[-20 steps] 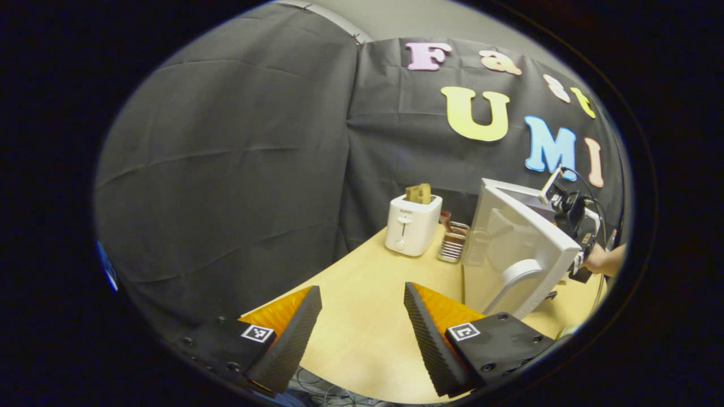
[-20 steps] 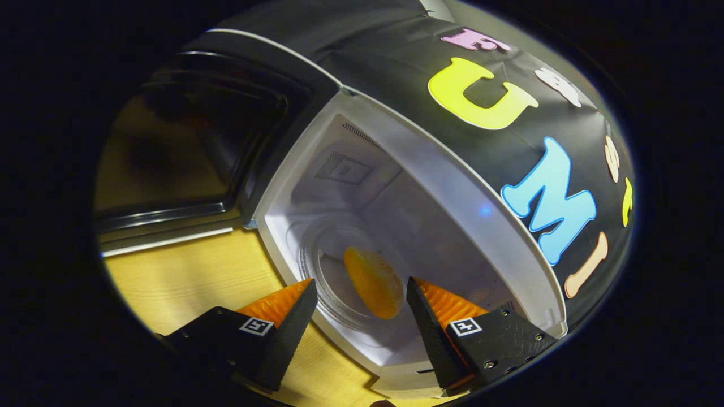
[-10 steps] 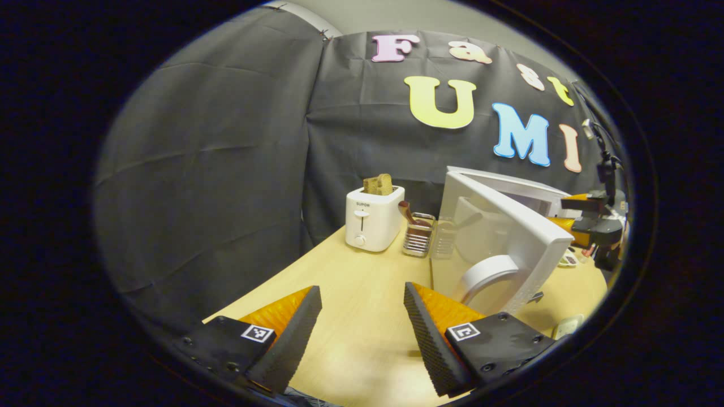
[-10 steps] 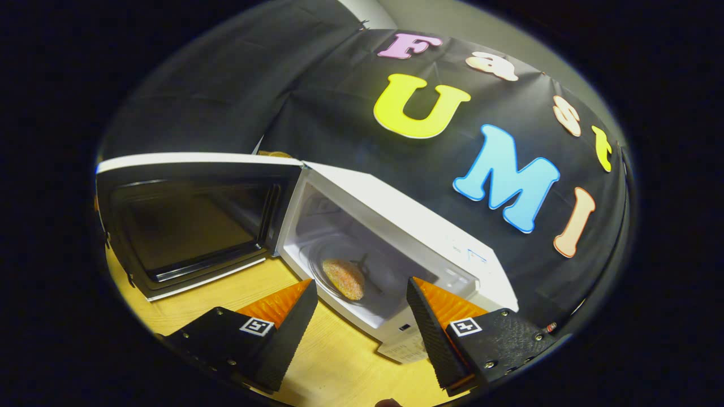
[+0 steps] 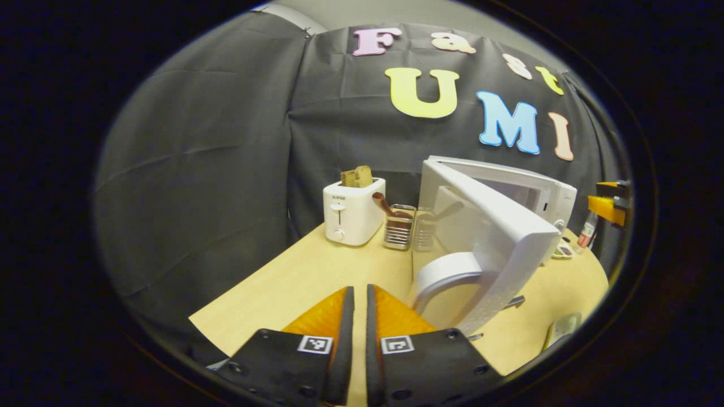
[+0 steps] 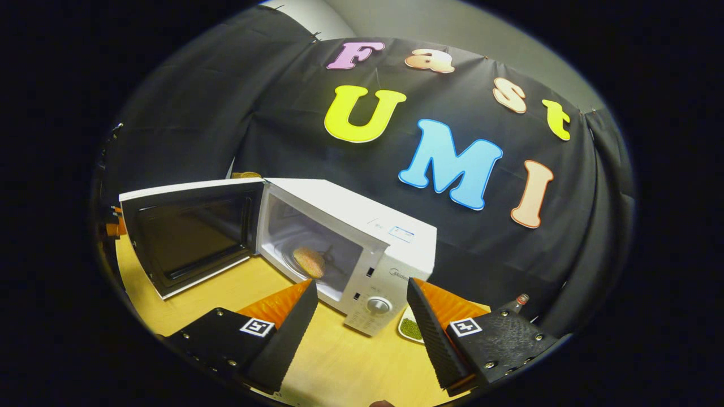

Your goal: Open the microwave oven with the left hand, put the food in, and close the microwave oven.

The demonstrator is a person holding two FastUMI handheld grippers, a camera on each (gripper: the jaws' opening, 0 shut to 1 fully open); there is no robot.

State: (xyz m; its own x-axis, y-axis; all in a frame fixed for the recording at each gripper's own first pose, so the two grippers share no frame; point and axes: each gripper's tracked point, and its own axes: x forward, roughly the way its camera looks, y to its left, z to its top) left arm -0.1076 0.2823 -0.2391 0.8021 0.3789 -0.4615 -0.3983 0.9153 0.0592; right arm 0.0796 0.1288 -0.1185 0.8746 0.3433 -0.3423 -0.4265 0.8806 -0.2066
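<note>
Since a second ago, the left gripper (image 5: pixel 360 339) has been closing: its fingers, spread wide before, are now lying almost pressed together with a thin slit between them and nothing held, while the right gripper (image 6: pixel 359 322) has been pulling back out of the microwave oven (image 6: pixel 345 249), whose cavity was looming right in front of its fingers and is now sitting farther off beyond them. In the right gripper view, the fingers are standing wide apart, gripping nothing, over the wooden table (image 6: pixel 339 362). Past and a little to the left of the left fingertip, the food (image 6: pixel 309 262), a round orange-brown piece, is lying inside the oven cavity. The oven door (image 6: pixel 189 234) is standing open, swung out far to the left of the fingers, its dark inner window facing the camera. Between the two fingers, farther on, the control panel with its knob (image 6: pixel 377 305) is showing, and just past the right finger a small dish with something green (image 6: pixel 412 329) is sitting on the table beside the oven. In the left gripper view, the door (image 5: pixel 492 237) is showing its white outer face just ahead and to the right of the closed fingers, with its curved handle (image 5: pixel 447 271) near the right fingertip. Farther beyond the fingers and slightly left, a white toaster (image 5: pixel 352 212) with bread (image 5: pixel 356 176) poking from its slot is standing near the back of the table (image 5: pixel 294 282), with a small metal rack (image 5: pixel 399 227) between it and the door.
</note>
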